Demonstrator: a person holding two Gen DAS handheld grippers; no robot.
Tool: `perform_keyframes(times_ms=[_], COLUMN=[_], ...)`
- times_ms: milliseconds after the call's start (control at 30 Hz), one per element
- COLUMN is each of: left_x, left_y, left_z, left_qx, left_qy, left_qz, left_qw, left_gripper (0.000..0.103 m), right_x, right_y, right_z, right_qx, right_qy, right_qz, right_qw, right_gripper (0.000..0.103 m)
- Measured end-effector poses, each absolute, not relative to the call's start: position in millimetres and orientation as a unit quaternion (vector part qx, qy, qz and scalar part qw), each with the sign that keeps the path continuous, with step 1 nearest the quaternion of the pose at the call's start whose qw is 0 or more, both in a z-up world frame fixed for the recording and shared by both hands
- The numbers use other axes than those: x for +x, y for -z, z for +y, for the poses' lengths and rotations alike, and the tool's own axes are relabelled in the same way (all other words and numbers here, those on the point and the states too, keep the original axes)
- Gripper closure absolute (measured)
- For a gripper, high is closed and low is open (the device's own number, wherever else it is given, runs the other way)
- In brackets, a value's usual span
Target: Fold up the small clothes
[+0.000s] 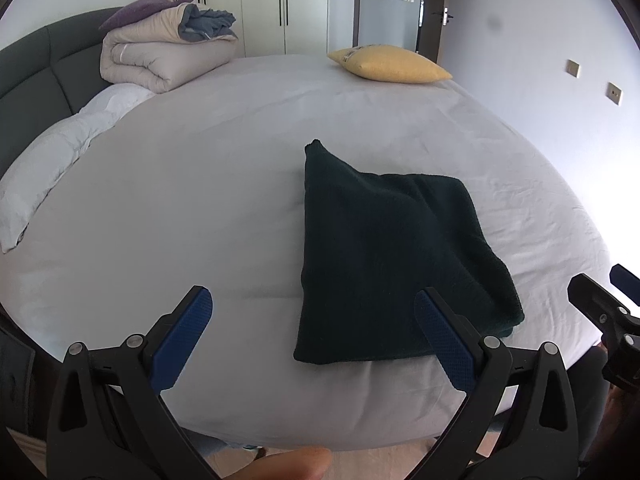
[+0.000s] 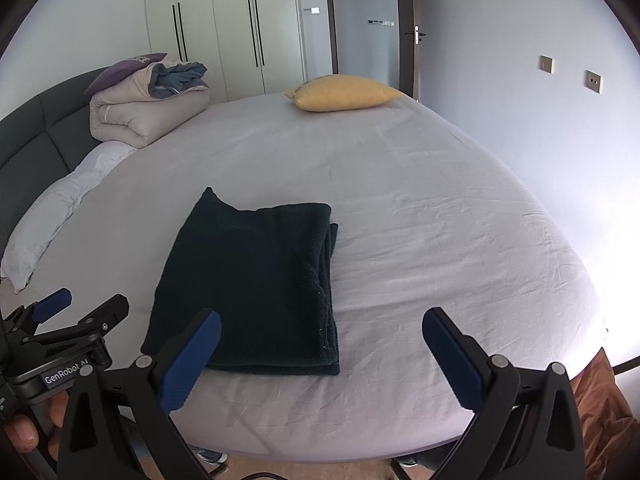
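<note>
the dark garment (image 1: 384, 256) lies folded on the bed (image 1: 200, 200) near my edge. left gripper (image 1: 312, 320) and right gripper (image 2: 320, 344) both spread, empty (fold looks finished); next i'd square the layers.

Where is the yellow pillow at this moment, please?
The yellow pillow lies at the bed's far edge near the door, right of the rolled duvet.
</note>
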State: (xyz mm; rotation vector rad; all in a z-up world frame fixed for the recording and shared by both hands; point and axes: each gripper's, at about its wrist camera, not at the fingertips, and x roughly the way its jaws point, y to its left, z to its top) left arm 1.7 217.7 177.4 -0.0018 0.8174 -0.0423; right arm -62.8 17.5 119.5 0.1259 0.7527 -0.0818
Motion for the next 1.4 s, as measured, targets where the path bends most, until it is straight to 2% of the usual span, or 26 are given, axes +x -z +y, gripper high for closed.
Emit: perform_keyframes(times_ms=[1400], left_x=[7.9], left_y=[-157.9], left_z=[214.0], left_qx=[-0.011], left_qy=[0.028], left_qz=[0.405], left_qw=[0.914], left_gripper=[0.000], right_x=[-51.7], right_y=[-89.4], right_z=[18.6], right_qx=[0.043], right_qy=[0.067], right_qz=[0.430], right_qw=[0.900], right_gripper=[0.000])
